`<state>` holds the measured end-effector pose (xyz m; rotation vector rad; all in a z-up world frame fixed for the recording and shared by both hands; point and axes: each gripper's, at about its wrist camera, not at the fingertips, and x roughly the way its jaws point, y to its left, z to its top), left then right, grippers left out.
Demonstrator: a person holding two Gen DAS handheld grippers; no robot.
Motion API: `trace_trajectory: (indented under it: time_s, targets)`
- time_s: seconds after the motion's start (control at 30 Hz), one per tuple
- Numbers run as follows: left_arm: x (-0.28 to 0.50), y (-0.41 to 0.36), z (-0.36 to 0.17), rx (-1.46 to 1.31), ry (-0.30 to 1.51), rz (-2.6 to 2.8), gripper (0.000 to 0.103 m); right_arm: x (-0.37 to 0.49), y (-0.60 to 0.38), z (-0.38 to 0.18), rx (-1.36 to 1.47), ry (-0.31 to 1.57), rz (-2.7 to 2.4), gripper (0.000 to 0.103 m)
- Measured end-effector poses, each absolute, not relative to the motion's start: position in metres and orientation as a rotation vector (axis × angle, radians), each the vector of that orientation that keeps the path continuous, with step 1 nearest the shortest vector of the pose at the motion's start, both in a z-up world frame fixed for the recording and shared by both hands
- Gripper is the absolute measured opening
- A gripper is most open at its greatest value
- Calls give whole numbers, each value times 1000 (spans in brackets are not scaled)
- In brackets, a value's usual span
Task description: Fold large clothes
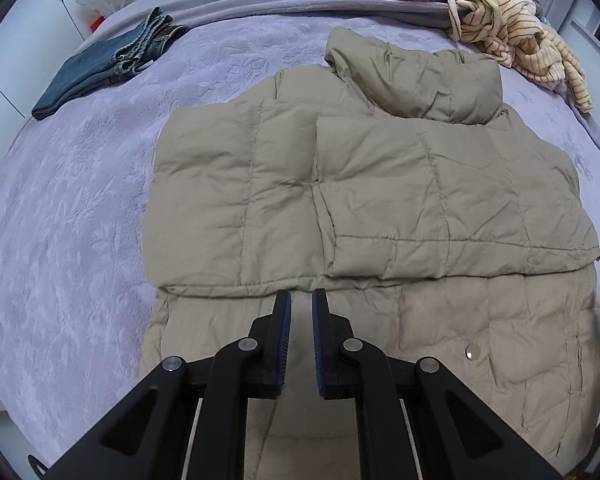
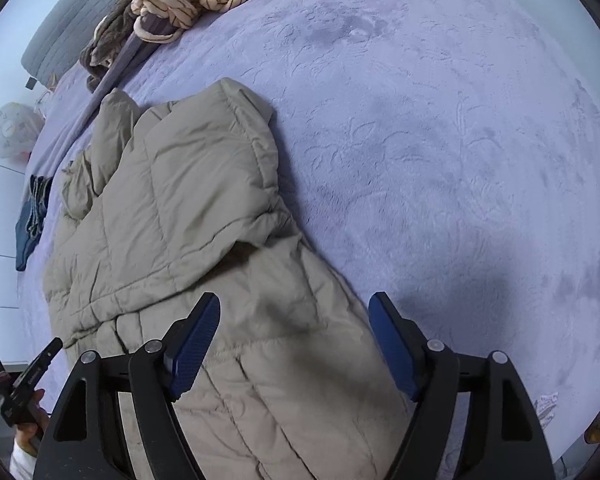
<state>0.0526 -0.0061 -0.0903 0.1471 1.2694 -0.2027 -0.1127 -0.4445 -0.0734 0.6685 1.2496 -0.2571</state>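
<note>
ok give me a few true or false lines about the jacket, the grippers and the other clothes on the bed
1. The beige puffer jacket lies on a purple blanket. True.
2. The right gripper is clamped on the jacket. False: its jaws are wide open, holding nothing.
3. The left gripper has jaws nearly together, with no fabric between them. True.
4. The folded jeans lie on top of the jacket. False: they lie apart from it.
5. The striped garment is neatly folded. False: it is crumpled.

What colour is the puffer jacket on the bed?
Beige-tan puffer jacket, clearest in the left wrist view.
</note>
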Motion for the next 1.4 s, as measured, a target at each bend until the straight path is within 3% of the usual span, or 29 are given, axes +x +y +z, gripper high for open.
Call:
trace_trajectory:
  time_s: [0.23,0.27,0.3,0.33,0.6,0.7,0.73,0.77,1.1,1.4]
  targets:
    - [26,2,-82,103,1286,-186,15,-131,-428,-69,674,1282,-200,81]
    - [23,4,-81,88,1294,-183,60,-134,-426,-68,673,1285,-192,81]
    - [20,6,-81,79,1302,-170,95,-136,-424,-67,672,1289,-185,81]
    - [16,7,-78,74,1282,-139,101,-138,-422,-66,672,1291,-178,81]
    - [-4,16,-74,69,1303,-77,102,-148,-412,-64,676,1309,-117,82]
    - [-15,25,-78,18,1337,-65,102,-149,-405,-65,677,1312,-72,88]
    - [-19,28,-80,0,1353,-71,102,-149,-402,-65,682,1315,-53,99]
    - [-22,31,-81,-12,1365,-68,102,-150,-399,-66,691,1312,-29,103]
    - [-57,52,-81,-1,1386,-67,102,-167,-366,-82,815,1384,31,103]
    - [-90,91,-97,-9,1420,-161,102,-219,-360,-90,966,1336,-85,103]
